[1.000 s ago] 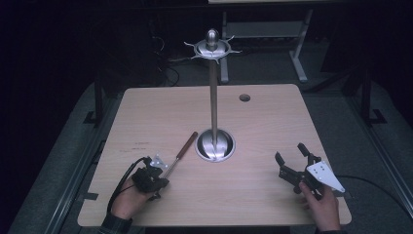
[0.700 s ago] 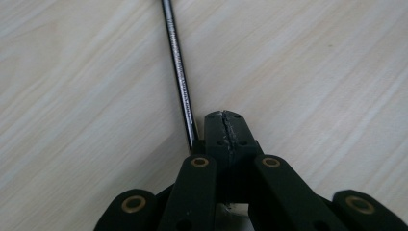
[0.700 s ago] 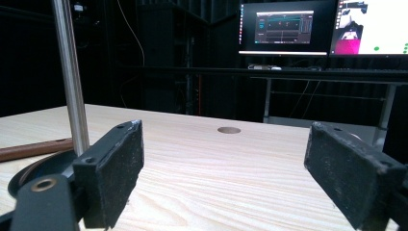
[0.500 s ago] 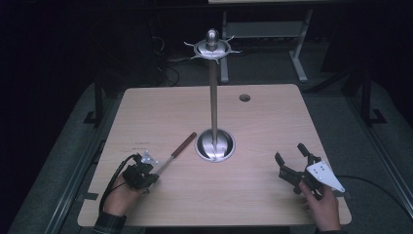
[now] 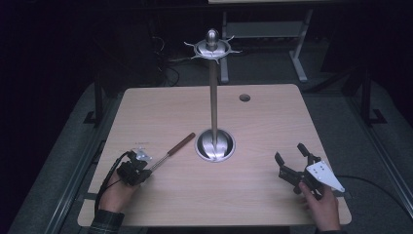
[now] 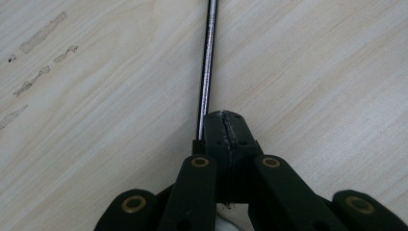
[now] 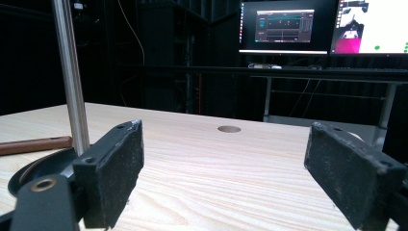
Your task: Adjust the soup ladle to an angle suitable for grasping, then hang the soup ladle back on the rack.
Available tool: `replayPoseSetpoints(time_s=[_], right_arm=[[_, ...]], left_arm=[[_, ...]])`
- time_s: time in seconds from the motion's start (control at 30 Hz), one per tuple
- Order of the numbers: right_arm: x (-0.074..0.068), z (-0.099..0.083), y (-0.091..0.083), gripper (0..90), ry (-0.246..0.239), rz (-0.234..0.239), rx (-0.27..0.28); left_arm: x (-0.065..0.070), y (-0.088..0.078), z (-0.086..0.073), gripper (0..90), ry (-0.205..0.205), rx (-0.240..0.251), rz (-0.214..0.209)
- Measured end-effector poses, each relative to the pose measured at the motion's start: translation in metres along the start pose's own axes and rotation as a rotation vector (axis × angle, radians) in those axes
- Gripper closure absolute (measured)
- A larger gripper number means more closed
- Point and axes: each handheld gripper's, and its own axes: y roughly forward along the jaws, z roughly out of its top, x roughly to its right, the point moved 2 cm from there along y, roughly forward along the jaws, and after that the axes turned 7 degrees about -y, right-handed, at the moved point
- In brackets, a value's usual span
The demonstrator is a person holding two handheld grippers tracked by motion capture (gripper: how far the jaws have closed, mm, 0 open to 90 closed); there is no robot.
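From above, the left gripper sits at the metal end of a long utensil lying flat on the table; its wooden handle points away toward the stand. The left gripper view adds what the high view hides: the jaws are pressed together on the thin shiny shaft. The right gripper rests well apart from the utensil, and its own view shows the pads standing wide, nothing between them
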Motion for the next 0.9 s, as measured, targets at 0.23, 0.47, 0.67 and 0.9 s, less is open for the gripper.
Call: replayPoseSetpoints(time_s=[0.23,0.47,0.67,0.9], right_arm=[[0.000,0.000,0.000,13.0,0.003,0.000,0.007],[0.000,0.000,0.000,13.0,0.004,-0.003,0.007],[0.000,0.000,0.000,13.0,0.008,-0.004,0.005],[0.000,0.000,0.000,13.0,0.005,-0.004,0.004]], left_arm=[[0.003,-0.005,0.006,89.8,0.014,0.018,-0.038],[0.004,-0.013,0.019,89.3,0.030,0.040,-0.059],[0.004,-0.016,0.039,87.3,0.037,0.039,-0.081],[0.003,-0.019,0.061,84.5,0.066,0.019,-0.121]])
